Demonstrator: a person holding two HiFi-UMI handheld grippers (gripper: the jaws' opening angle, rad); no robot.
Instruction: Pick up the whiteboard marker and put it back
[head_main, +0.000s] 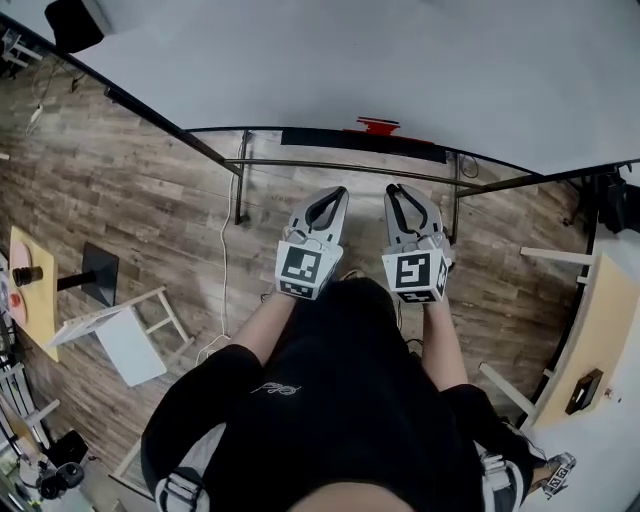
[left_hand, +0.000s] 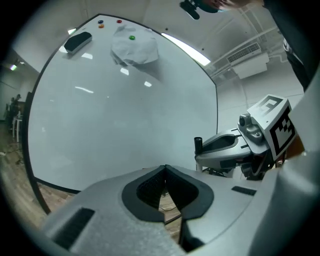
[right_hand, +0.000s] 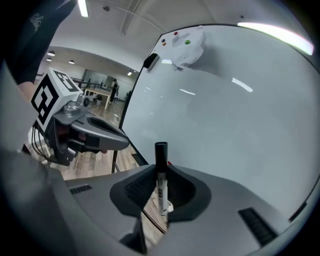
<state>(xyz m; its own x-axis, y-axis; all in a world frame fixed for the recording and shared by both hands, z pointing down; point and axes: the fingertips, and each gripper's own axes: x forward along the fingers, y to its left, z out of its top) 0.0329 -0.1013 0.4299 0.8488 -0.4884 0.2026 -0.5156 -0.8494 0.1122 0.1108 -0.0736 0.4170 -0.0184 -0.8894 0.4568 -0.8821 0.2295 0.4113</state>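
Note:
A whiteboard marker (right_hand: 161, 176) with a black cap and white barrel stands upright between the pads of my right gripper (right_hand: 161, 169), which is shut on it. The cap sticks out above the fingertips, close to the whiteboard (right_hand: 230, 115). From the left gripper view the same marker's cap (left_hand: 198, 145) shows at the right gripper's tip. My left gripper (left_hand: 165, 169) is shut with nothing between its fingertips. In the head view both grippers, left (head_main: 333, 195) and right (head_main: 400, 193), point side by side at the whiteboard's tray (head_main: 330, 137).
A black eraser (left_hand: 78, 41) and a white cloth (left_hand: 134, 46) pinned by a green magnet sit high on the whiteboard (left_hand: 125, 110). A red object (head_main: 378, 126) lies on the tray. The board's metal stand (head_main: 240, 190) rests on wood flooring; tables stand at left and right.

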